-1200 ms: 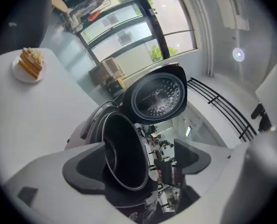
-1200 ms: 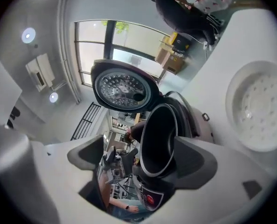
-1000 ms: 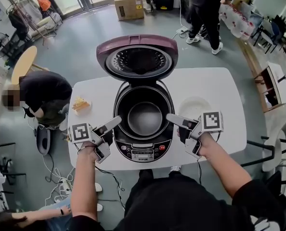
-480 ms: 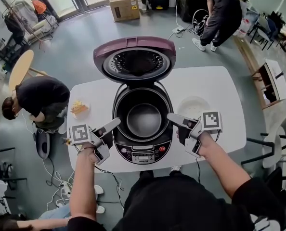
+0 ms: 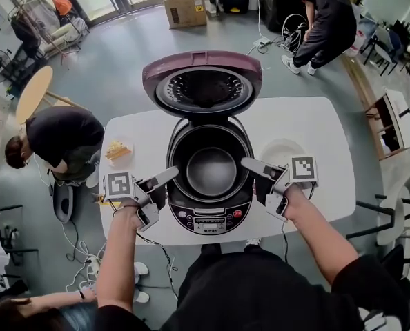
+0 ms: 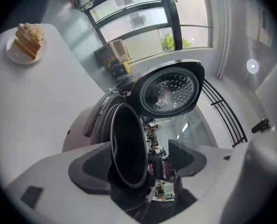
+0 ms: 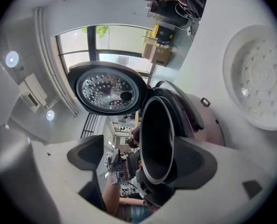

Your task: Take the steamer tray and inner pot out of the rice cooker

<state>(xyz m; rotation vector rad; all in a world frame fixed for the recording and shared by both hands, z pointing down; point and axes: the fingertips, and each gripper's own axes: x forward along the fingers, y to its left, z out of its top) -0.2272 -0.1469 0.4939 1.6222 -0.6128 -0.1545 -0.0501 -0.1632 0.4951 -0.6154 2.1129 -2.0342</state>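
White tabletop: carries the rice cooker at the middle of its near edge, with the maroon lid swung up and open.
Inner pot: seated in the cooker.
Steamer tray: lying flat just right of the cooker, toward the right edge.
Left gripper: my jaws have just been closing but are released. The pot's left rim stands between them with no pad pressing.
Right gripper: my jaws are spread wide around the pot's right rim, gripping nothing.
Plate: holds a layered slice, near the left edge.
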